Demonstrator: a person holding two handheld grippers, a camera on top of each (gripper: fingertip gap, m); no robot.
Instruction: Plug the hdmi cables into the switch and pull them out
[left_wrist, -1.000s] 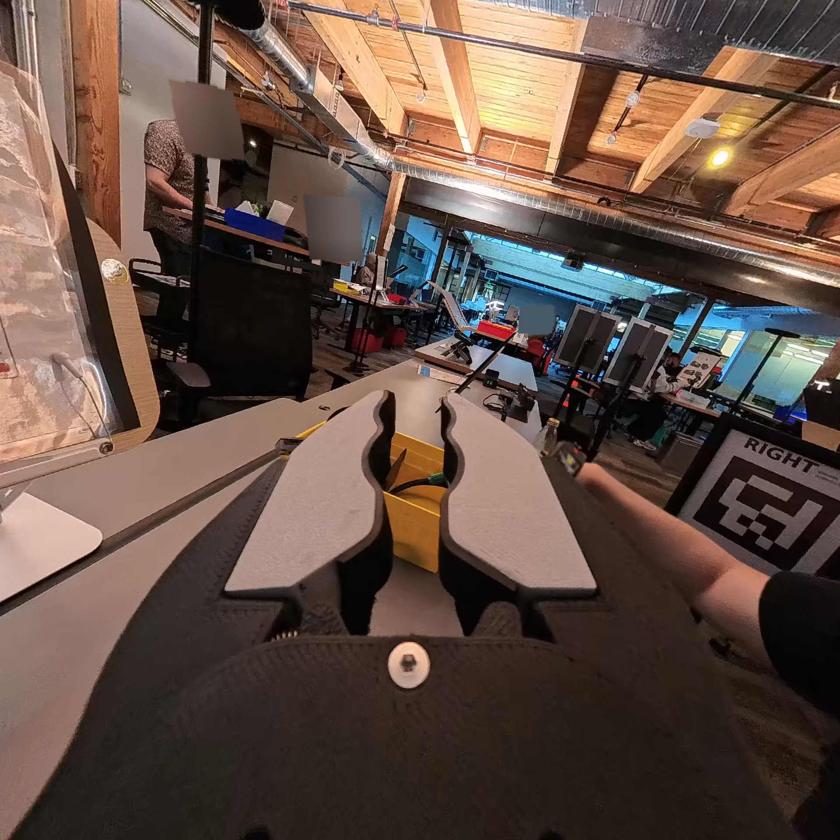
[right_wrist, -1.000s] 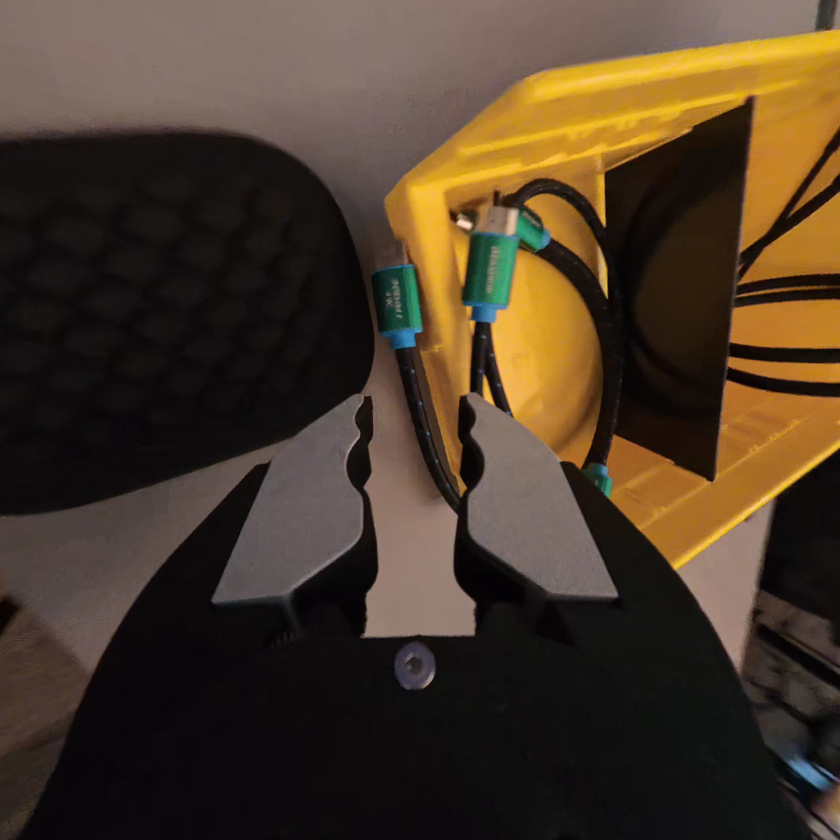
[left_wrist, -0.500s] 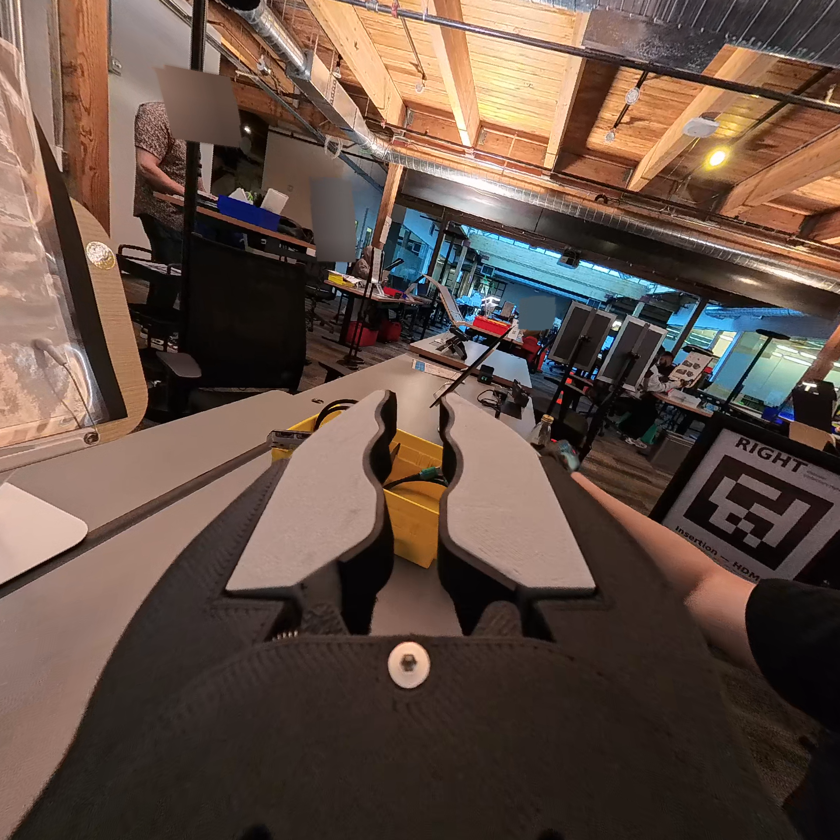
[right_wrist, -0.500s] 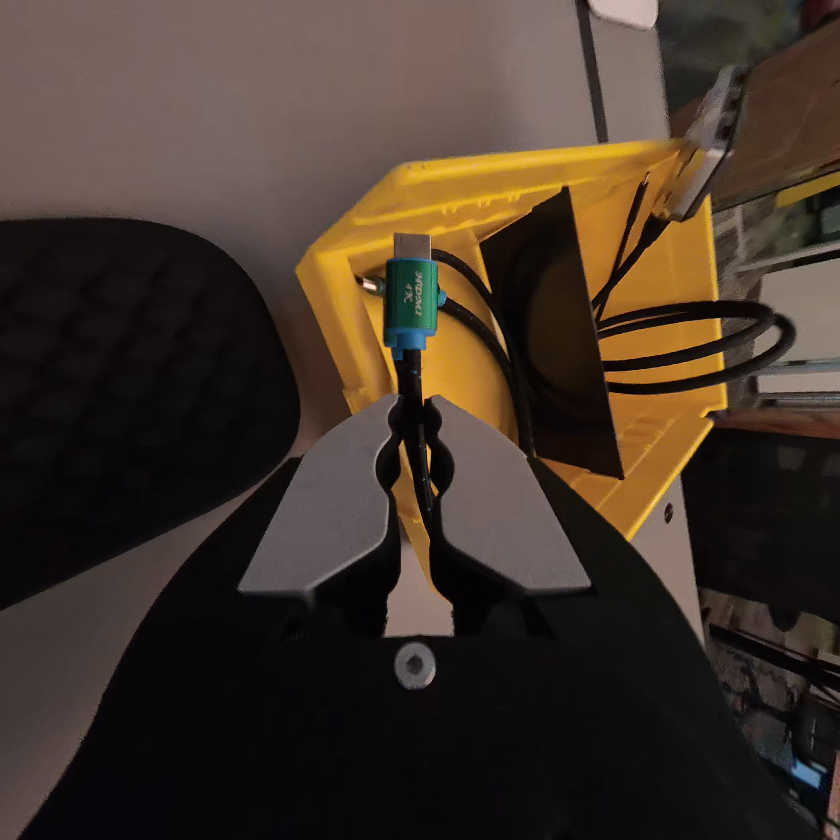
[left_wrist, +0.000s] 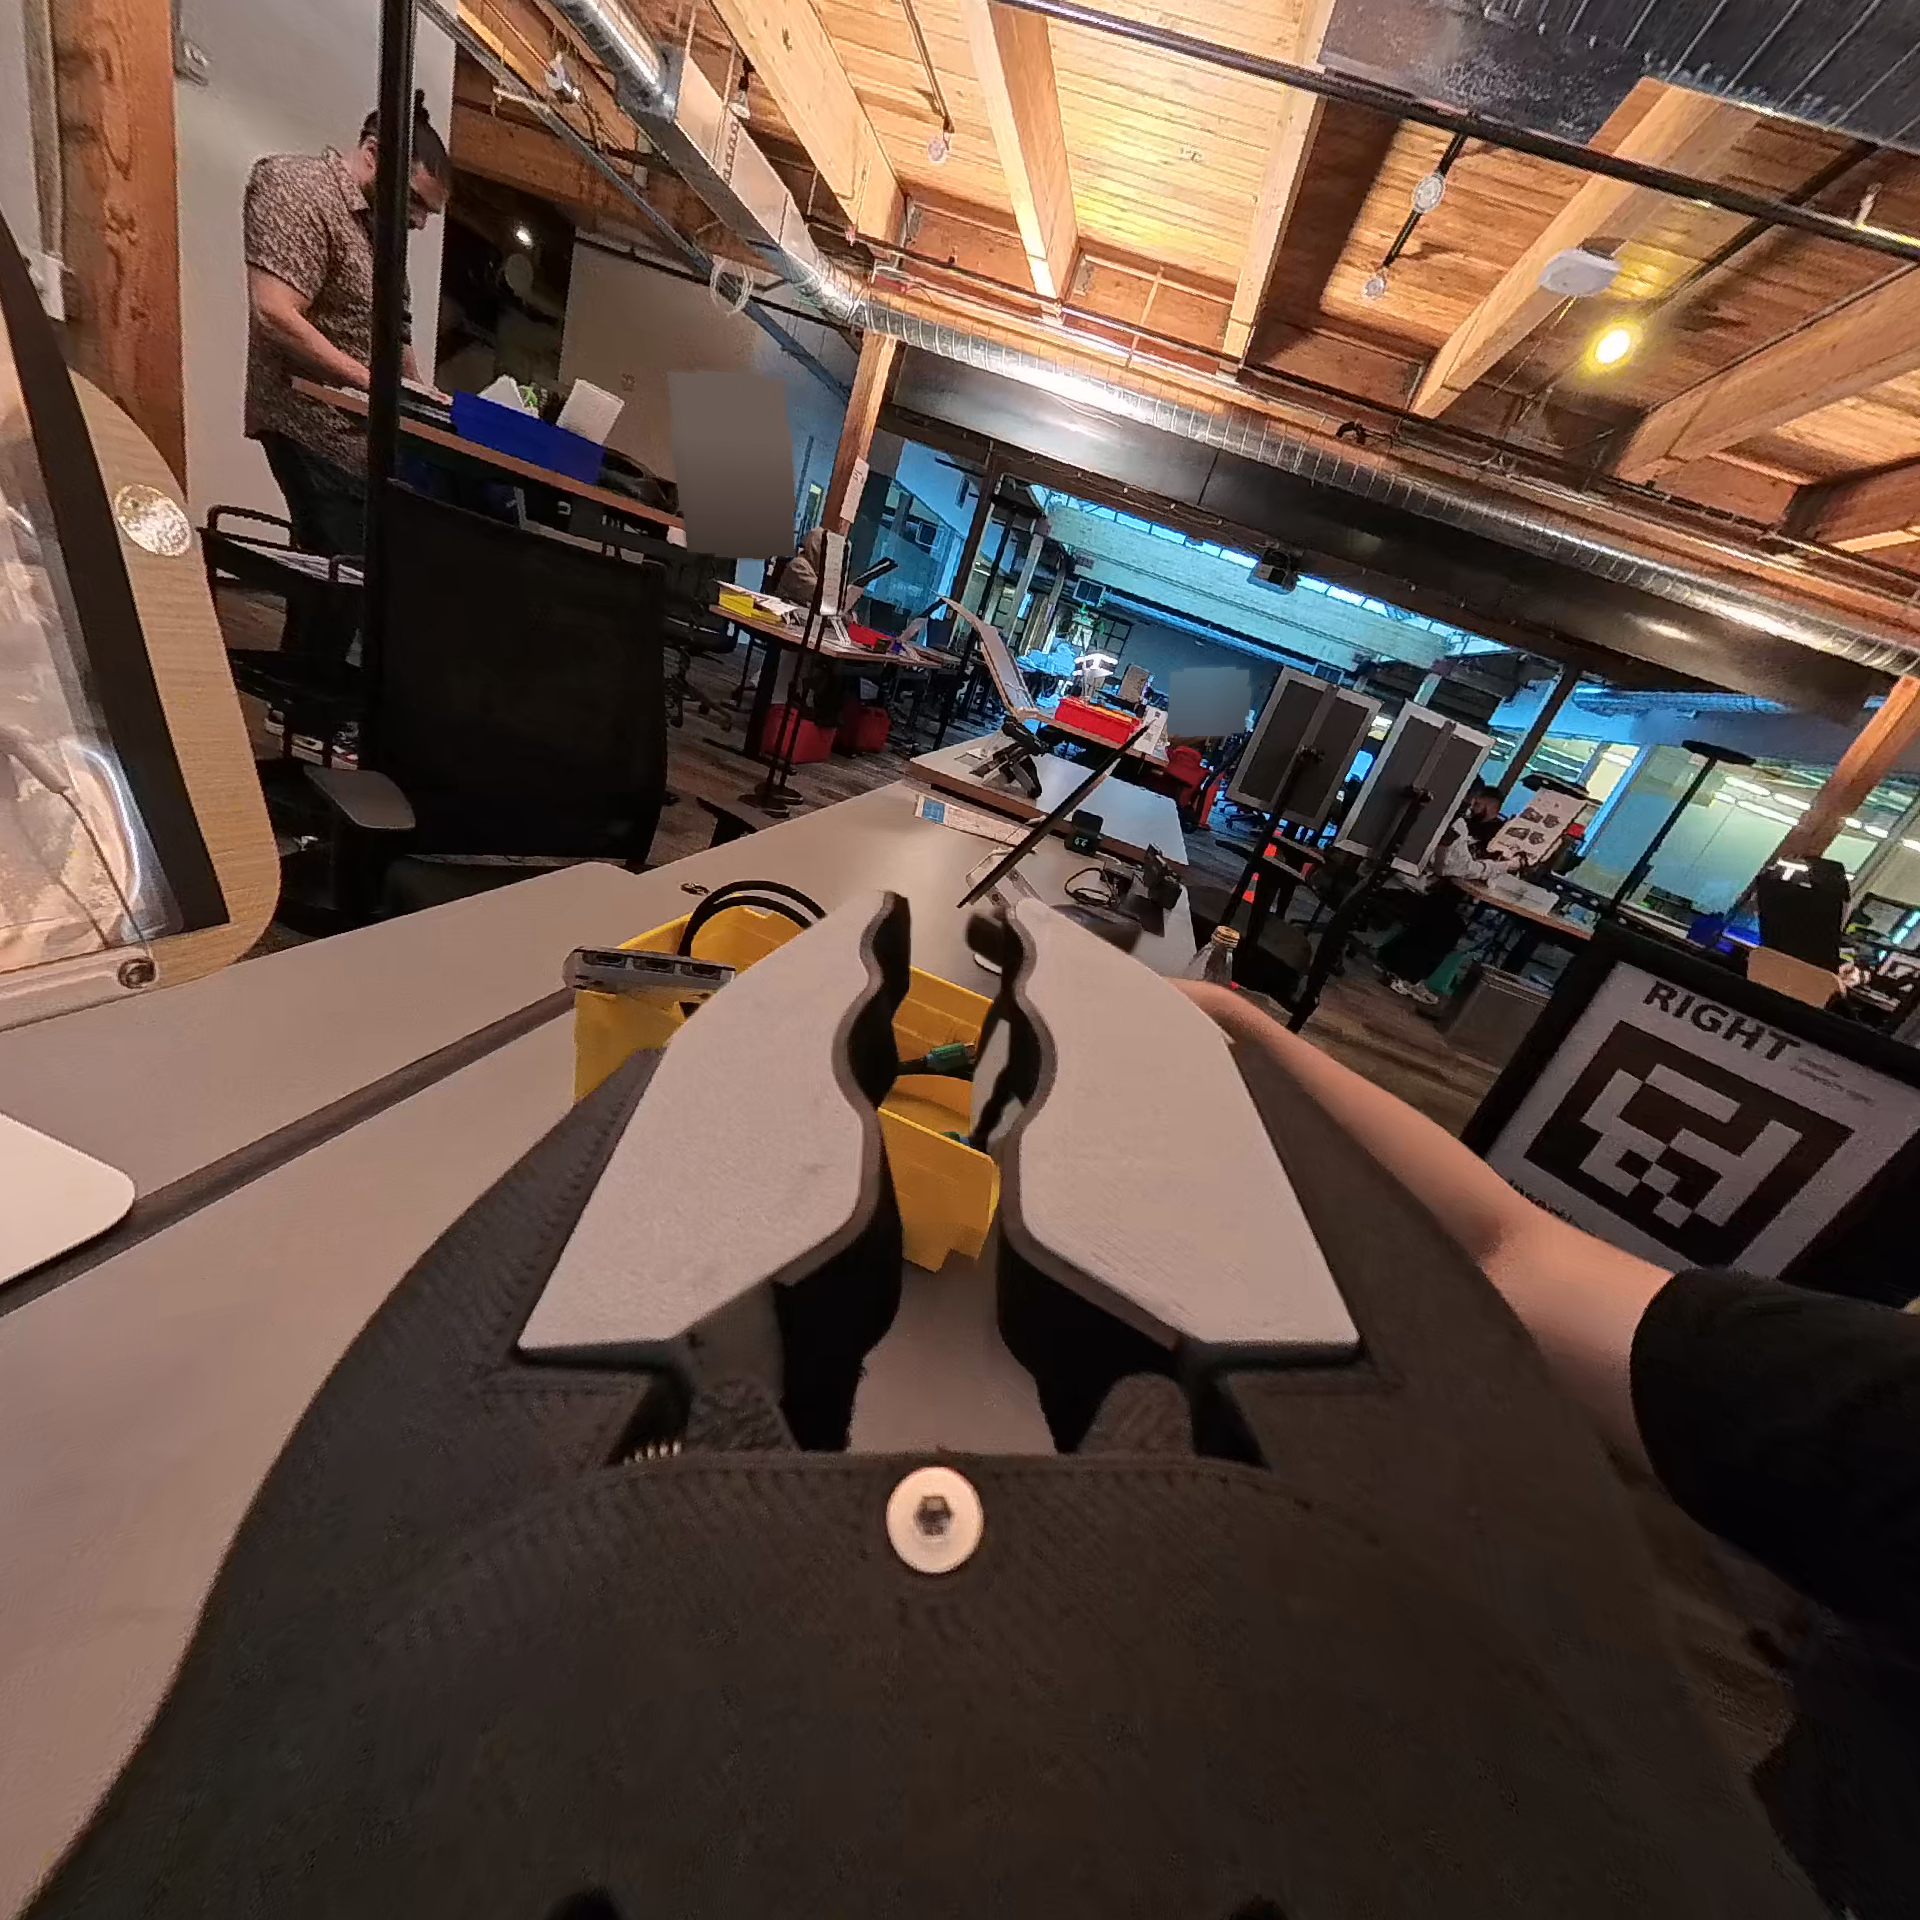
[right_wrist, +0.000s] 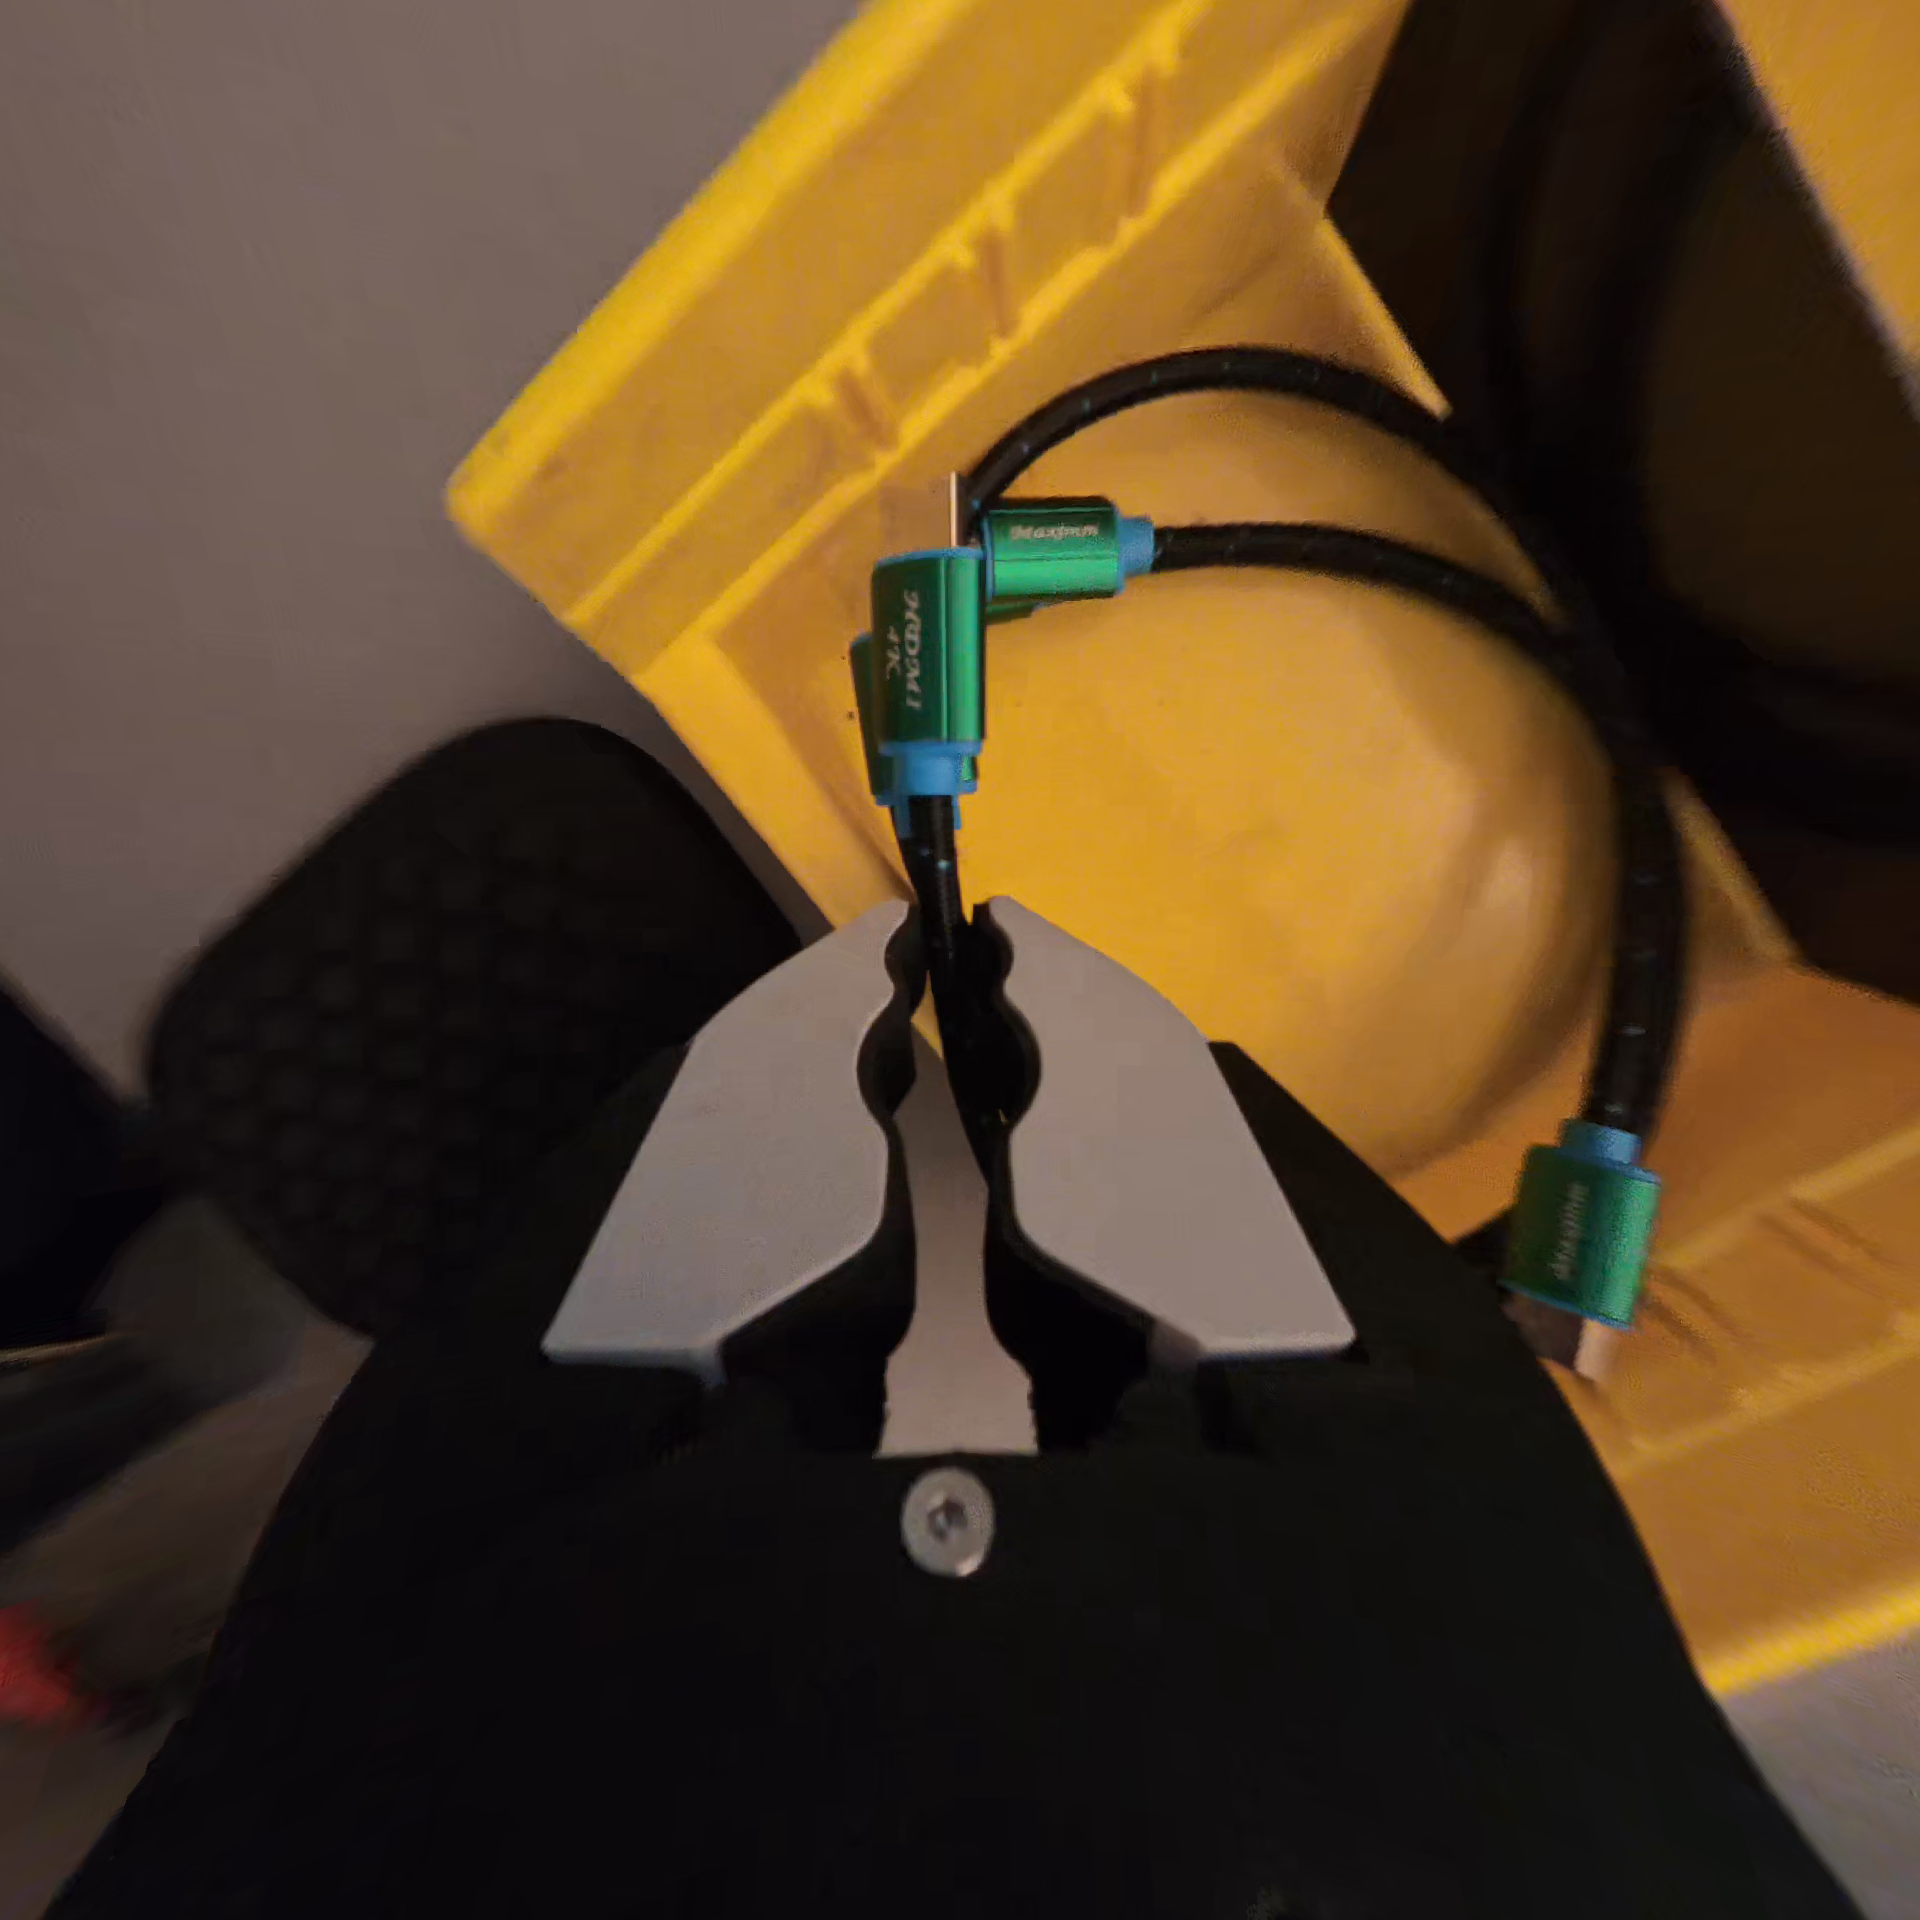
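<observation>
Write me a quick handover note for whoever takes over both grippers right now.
Right hand-held gripper: shut on the braided cable just below its green plug, over the yellow bin.
Left hand-held gripper: open, empty, above the table.
Switch: on the bin's far rim, ports empty as far as visible.
Two more green plugs in the bin.
Done: one cable picked.
Left: plug in, pull out.
</observation>
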